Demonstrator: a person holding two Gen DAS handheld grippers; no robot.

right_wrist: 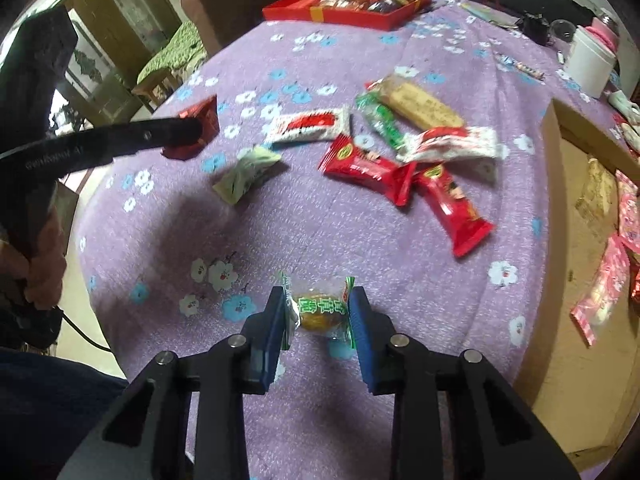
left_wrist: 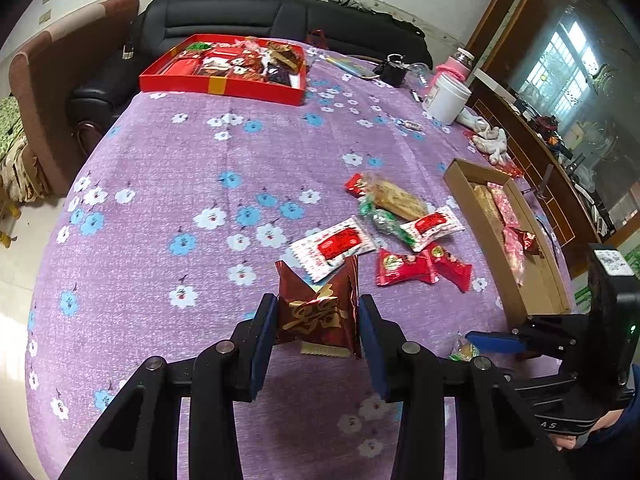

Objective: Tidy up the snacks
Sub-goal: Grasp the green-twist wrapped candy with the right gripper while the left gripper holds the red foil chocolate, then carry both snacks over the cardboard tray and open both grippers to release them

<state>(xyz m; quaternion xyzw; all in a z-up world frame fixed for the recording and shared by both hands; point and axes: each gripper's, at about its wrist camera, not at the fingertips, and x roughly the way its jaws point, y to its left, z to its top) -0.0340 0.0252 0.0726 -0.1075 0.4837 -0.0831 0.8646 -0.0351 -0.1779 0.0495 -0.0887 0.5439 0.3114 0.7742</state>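
Snacks in crinkly foil and film wrappers lay loose on the purple flowered tabletop [left_wrist: 168,184]. The left tongs [left_wrist: 317,320] gripped a dark red, gold-printed packet [left_wrist: 316,312]; the right tongs [right_wrist: 318,312] pinched a clear, green-ended cake wrapper [right_wrist: 318,309]. Both seemed light, soft, crushable and slippery, best held gently across the body.

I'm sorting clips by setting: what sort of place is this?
Probably a home living room: a black leather sofa, a wooden glass-fronted cabinet, and a table under a purple flowered cloth.

Two red bar packets [right_wrist: 366,168], two white-and-red packets [right_wrist: 308,125], two boxes: one red [left_wrist: 224,86], one cardboard [left_wrist: 538,276]
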